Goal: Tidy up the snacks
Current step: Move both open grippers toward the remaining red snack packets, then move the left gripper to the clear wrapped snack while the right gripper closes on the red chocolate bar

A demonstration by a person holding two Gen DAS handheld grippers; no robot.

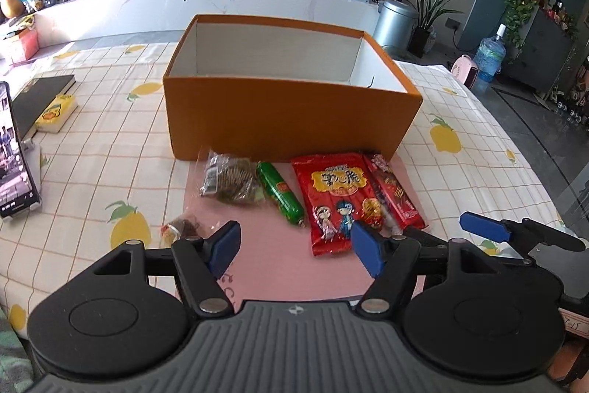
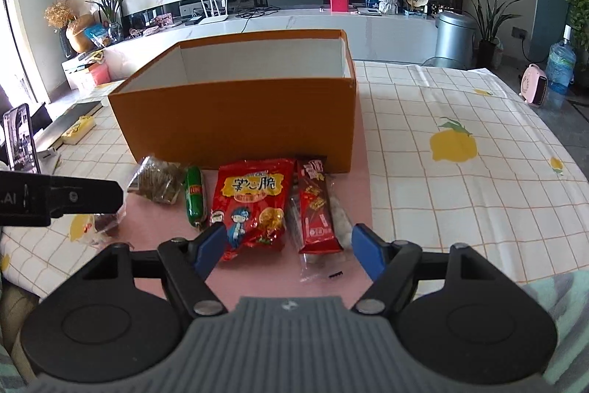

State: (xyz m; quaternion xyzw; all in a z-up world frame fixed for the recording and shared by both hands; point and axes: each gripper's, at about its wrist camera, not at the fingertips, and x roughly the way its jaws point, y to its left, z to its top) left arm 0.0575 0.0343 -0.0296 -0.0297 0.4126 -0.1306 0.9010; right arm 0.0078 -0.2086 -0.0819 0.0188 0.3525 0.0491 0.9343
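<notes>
Left gripper [image 1: 294, 245] jaws wide, empty, right gripper [image 2: 289, 251] likewise

I hold my left claw [image 1: 296, 247] and my right claw [image 2: 289, 251] side by side, both level and pointing forward, each with its blue pads [image 1: 224, 245] spread wide apart and gripping nothing.
</notes>
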